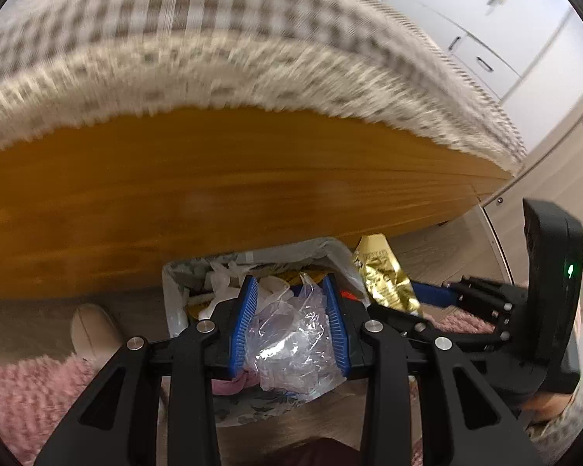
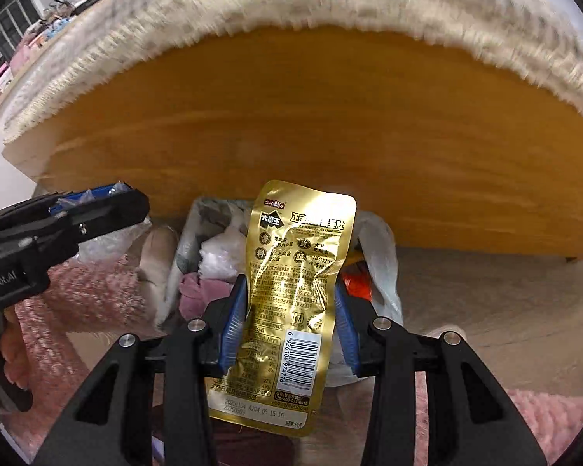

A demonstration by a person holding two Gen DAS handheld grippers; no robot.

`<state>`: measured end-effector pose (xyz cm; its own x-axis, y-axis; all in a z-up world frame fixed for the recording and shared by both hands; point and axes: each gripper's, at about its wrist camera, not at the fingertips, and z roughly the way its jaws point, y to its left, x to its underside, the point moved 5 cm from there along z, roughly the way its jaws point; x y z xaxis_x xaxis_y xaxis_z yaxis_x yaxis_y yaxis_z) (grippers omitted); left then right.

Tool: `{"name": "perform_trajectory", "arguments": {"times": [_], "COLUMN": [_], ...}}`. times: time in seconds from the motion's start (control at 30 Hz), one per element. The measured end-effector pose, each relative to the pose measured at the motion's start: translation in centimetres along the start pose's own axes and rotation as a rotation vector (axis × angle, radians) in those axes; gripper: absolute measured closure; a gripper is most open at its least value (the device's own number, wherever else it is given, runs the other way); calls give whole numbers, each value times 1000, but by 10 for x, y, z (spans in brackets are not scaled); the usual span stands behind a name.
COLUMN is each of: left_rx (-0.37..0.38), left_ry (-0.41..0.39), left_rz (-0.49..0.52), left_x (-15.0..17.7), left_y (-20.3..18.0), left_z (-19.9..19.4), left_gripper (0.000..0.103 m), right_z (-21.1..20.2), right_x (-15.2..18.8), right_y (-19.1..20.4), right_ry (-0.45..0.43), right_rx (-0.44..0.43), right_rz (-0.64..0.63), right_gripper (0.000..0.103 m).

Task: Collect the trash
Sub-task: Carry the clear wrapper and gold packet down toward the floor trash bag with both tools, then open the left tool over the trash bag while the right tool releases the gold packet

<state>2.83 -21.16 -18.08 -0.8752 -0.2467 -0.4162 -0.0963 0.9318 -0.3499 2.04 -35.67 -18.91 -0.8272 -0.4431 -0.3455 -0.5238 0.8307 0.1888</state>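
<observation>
- The left gripper [image 1: 289,318] is clamped on a crumpled clear wrap [image 1: 291,334], which fills the gap between its blue pads [image 1: 245,322]
- The right gripper [image 2: 289,322] is clamped on a gold pouch [image 2: 291,295], held upright by its lower half, the top standing free ahead of the tips
- The bin [image 1: 175,275], lined with a thin bag and already heaped with scraps, sits just ahead of and below both tools, against the wooden panel [image 1: 213,194]
- Risk: the wrap is light and springy; released from this height, it may cling to a pad or drift, and it could land on the pink rug [image 1: 23,396] beside the left tool instead of in the bin
- Risk: the pouch is slick foil gripped across a narrow band; a tilt or a slackened squeeze could let it slide out early, short of the rim
- Risk: the two tools are near each other over one small opening, the pouch close to the left gripper's right side; moving both in together could knock the pouch loose or make the tools collide
- Risk: the heap is high, so a fresh piece may rest on top and roll off over the liner [image 2: 381,256]
- Risk: a foot in a slipper [image 1: 93,330] stands left of the bin; a dropped piece could end up under it
</observation>
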Motion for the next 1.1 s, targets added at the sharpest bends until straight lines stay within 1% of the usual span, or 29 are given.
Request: {"name": "perform_trajectory", "arguments": {"times": [0.1, 0.17, 0.23, 0.3, 0.37, 0.47, 0.6, 0.7, 0.73, 0.77, 0.8, 0.83, 0.87, 0.97, 1.03, 1.1], "left_rx": [1, -5, -36, -43, -68, -81, -88, -89, -90, -95, -102, -109, -121, -153, -160, -175], "left_ry": [40, 61, 83, 125, 171, 206, 208, 203, 204, 202, 199, 197, 196, 183, 181, 175], "left_rz": [-31, -27, -16, -41, -47, -55, -49, -36, -37, -36, -36, -38, -46, -77, -90, -78], "left_x": [3, 6, 11, 18, 25, 29, 28, 25, 25, 24, 24, 23, 22, 22, 21, 21], "left_y": [5, 8, 16, 26, 33, 38, 34, 32, 32, 32, 33, 35, 37, 48, 52, 53], "left_z": [19, 33, 45, 57, 69, 78, 82, 85, 85, 85, 85, 85, 85, 84, 81, 80], "left_gripper": [70, 70, 70, 70, 70, 70, 68, 59, 51, 45, 43, 38, 31, 16, 7, 8], "right_z": [15, 22, 28, 34, 46, 58, 68, 67, 65, 63, 62, 61, 61, 60, 58, 55], "right_x": [-4, -3, -4, -4, -2, -2, -9, -10, -11, -13, -12, -12, -12, -10, -8, -6], "right_y": [0, -6, -9, -10, -9, -12, -18, -20, -22, -23, -24, -26, -27, -28, -29, -29], "right_ry": [15, 25, 33, 36, 44, 64, 85, 85, 80, 73, 69, 69, 71, 79, 79, 76], "right_rx": [9, 24, 40, 48, 45, 50, 66, 56, 57, 57, 59, 67, 77, 80, 83, 88], "right_rz": [4, 3, -2, -6, -11, 0, 30, 52, 55, 55, 54, 52, 53, 61, 61, 57], "right_gripper": [61, 61, 61, 61, 61, 61, 55, 47, 40, 36, 35, 32, 30, 25, 17, 17]}}
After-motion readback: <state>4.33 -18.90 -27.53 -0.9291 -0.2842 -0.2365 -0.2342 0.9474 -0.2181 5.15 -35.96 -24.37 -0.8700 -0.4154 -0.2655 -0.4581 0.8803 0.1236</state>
